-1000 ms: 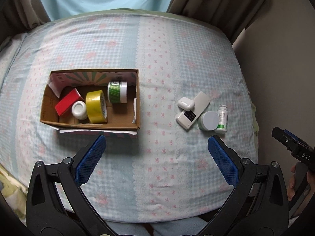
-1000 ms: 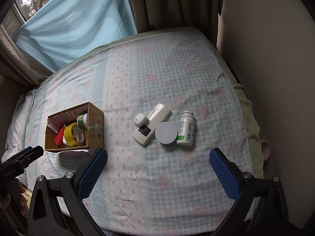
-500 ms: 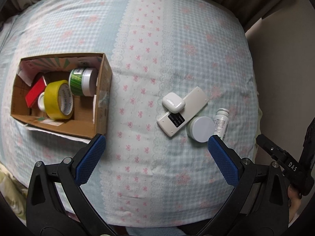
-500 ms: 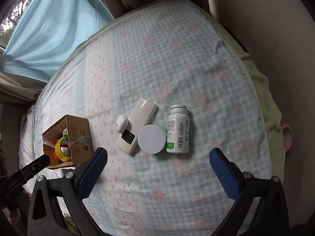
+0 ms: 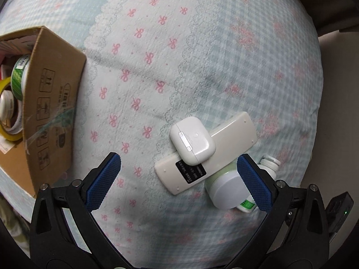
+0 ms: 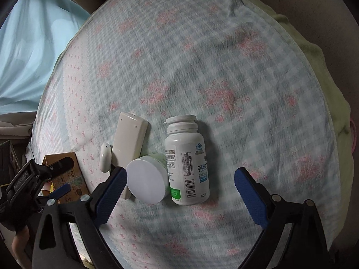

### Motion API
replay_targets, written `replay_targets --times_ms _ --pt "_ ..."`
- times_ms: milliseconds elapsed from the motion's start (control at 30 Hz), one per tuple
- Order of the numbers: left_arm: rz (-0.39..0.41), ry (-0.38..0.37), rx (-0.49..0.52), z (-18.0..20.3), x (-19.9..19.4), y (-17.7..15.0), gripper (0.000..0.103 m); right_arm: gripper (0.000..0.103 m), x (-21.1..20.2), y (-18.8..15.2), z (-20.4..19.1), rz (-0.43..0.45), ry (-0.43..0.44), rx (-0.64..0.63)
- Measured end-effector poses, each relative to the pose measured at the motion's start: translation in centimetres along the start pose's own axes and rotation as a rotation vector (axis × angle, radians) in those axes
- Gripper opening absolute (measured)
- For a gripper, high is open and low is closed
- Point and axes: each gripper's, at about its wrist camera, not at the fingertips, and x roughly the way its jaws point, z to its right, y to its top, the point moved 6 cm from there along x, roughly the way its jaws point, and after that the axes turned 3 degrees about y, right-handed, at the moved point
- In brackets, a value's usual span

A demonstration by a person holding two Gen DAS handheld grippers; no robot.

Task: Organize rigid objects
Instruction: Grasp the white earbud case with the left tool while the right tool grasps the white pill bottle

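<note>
The loose things sit in a tight cluster on a bed with a checked, flowered sheet, below both grippers. Far to the left of the left gripper stands a cardboard box holding a yellow tape roll and a green-labelled jar. Between the left gripper's blue pads, closer to the right one, a white earbud case lies on top of a white remote, which runs slantwise across the sheet. The left gripper's jaws stand wide apart with nothing held.

From the right gripper, the earbud case and the remote lie just beyond its left pad. A round jar with a white lid sits just inside that pad, touching the remote and a white pill bottle that lies on its side, cap pointing away, in the middle of the gap. The right gripper's jaws have just been closing a little but are wide, pads clear of both, gripping nothing.
</note>
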Motion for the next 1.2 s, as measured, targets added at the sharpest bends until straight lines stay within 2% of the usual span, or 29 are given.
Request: replay_targets --times_ms 233,333,433,467,533,600,700,767,867,900,1200 --pt "-0.032 0.037 -0.023 0.8 3.8 0.9 0.103 0.094 2.0 0.1 1.1 -0.005 0.007 0.065" --pt "-0.05 0.019 -0.058 0.8 4.9 0.9 0.103 0.083 2.8 0.0 1.3 -0.011 0.013 0.077" --pt "-0.058 0.005 -0.087 0.8 5.5 0.8 0.103 0.08 3.4 0.1 1.5 -0.018 0.015 0.097" --pt "-0.059 0.005 -0.089 0.9 5.7 0.8 0.102 0.076 3.5 0.1 1.6 -0.022 0.017 0.101" --pt "-0.063 -0.002 -0.093 1.2 5.9 0.7 0.099 0.074 3.8 0.2 1.7 -0.03 0.012 0.106" --pt "-0.067 -0.022 -0.099 1.5 6.1 0.6 0.09 0.072 3.8 0.3 1.7 -0.032 0.009 0.104" --pt "-0.062 -0.049 -0.111 1.9 6.1 0.6 0.085 0.064 3.7 0.6 1.6 -0.034 0.001 0.089" --pt "-0.057 -0.062 -0.103 2.3 5.8 0.8 0.074 0.057 3.6 0.7 1.6 -0.038 -0.006 0.081" --pt "-0.062 -0.091 -0.088 3.2 5.5 0.8 0.055 0.052 3.5 0.8 1.3 -0.042 -0.011 0.064" --pt "-0.065 -0.106 -0.084 3.5 5.4 0.9 0.053 0.052 3.4 0.9 1.2 -0.043 -0.019 0.056" --pt "-0.075 -0.088 -0.037 4.7 5.1 0.7 0.053 0.051 2.6 1.4 1.3 -0.05 -0.026 0.042"
